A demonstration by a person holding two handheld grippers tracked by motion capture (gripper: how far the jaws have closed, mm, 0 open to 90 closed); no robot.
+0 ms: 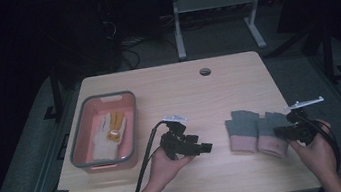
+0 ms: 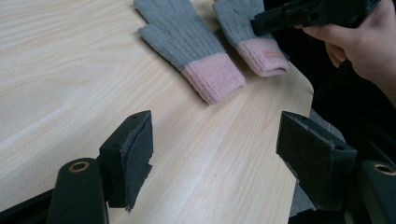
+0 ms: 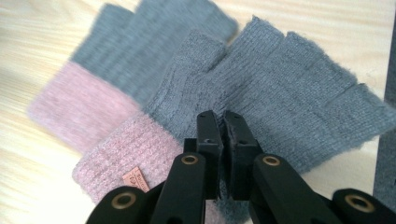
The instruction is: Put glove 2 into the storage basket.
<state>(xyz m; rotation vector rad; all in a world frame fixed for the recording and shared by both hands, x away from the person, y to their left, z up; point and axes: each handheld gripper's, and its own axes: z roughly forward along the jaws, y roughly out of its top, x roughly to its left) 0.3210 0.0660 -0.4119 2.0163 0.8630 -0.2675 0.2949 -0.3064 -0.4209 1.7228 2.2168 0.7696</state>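
Note:
Two grey knit gloves with pink cuffs lie side by side on the wooden table, the left glove [image 1: 243, 131] [image 2: 187, 37] [image 3: 112, 60] next to the right glove [image 1: 269, 135] [image 2: 243, 28] [image 3: 289, 88]. My right gripper [image 1: 282, 132] [image 3: 222, 116] [image 2: 257, 23] is shut, its tips pressed into the right glove's palm just above the cuff, pinching the knit. My left gripper [image 1: 206, 147] [image 2: 215, 149] is held open above bare table to the left of the gloves, with nothing between its pads.
A pink bin with a grey rim [image 1: 100, 98] stands at the table's left and holds a white and yellow glove [image 1: 110, 132]. A cable hole [image 1: 205, 71] is near the far edge. The table's right edge runs close beside the gloves.

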